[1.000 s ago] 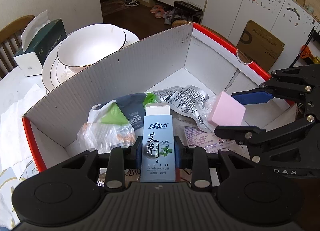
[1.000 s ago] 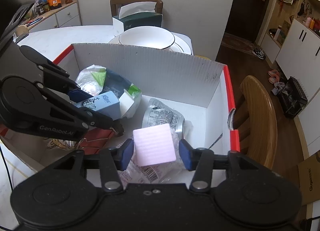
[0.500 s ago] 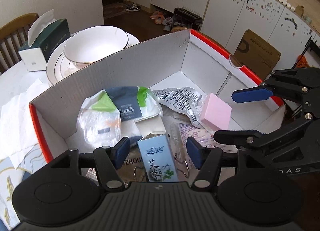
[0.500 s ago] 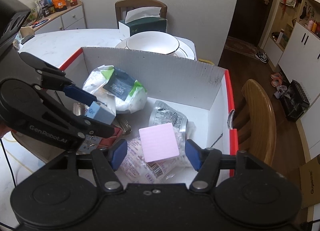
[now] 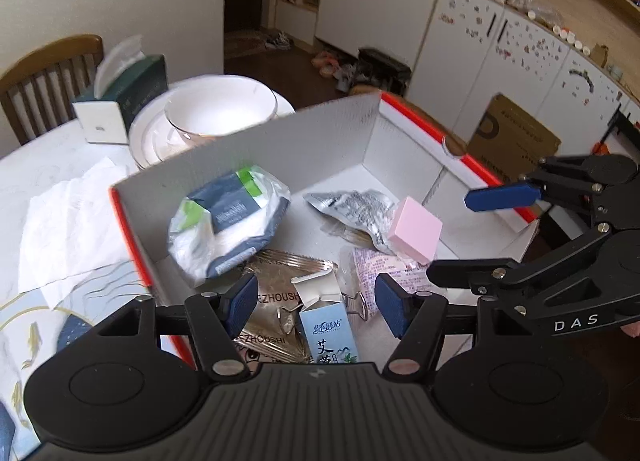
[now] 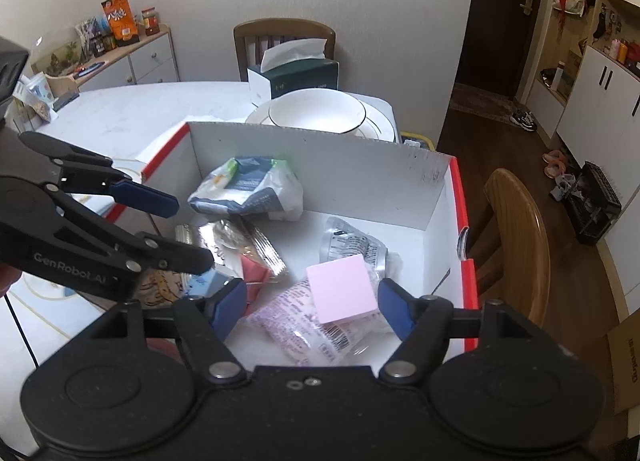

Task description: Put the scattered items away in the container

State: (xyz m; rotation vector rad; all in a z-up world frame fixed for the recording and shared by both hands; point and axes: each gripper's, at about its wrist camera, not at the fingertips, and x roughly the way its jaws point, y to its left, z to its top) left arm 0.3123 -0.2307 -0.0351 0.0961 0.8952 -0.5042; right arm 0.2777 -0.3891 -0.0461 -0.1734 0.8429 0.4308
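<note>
A white cardboard box with red rims [image 5: 328, 141] [image 6: 320, 165] stands on the table. Inside lie a blue carton [image 5: 326, 331], a pink block [image 5: 416, 230] [image 6: 342, 287], a wipes pack [image 5: 230, 217] [image 6: 250, 189], a silver pouch [image 5: 356, 205] [image 6: 352, 247], brown sachets [image 5: 276, 293] and a printed packet [image 6: 296, 317]. My left gripper [image 5: 316, 303] is open above the blue carton, apart from it. My right gripper [image 6: 308, 301] is open above the pink block, apart from it. Each gripper shows in the other's view, the right [image 5: 480, 229] and the left [image 6: 180, 229].
Stacked white bowl and plates [image 5: 218, 117] [image 6: 318, 113] and a green tissue box [image 5: 120, 101] [image 6: 294, 75] stand behind the box. Crumpled white paper [image 5: 68, 221] lies left of it. Wooden chairs [image 6: 516, 237] [image 5: 48, 73] stand at the table's edges.
Both grippers opened and let go: the blue carton and the pink block dropped into the box. Both grippers then rose and pulled back from the box.
</note>
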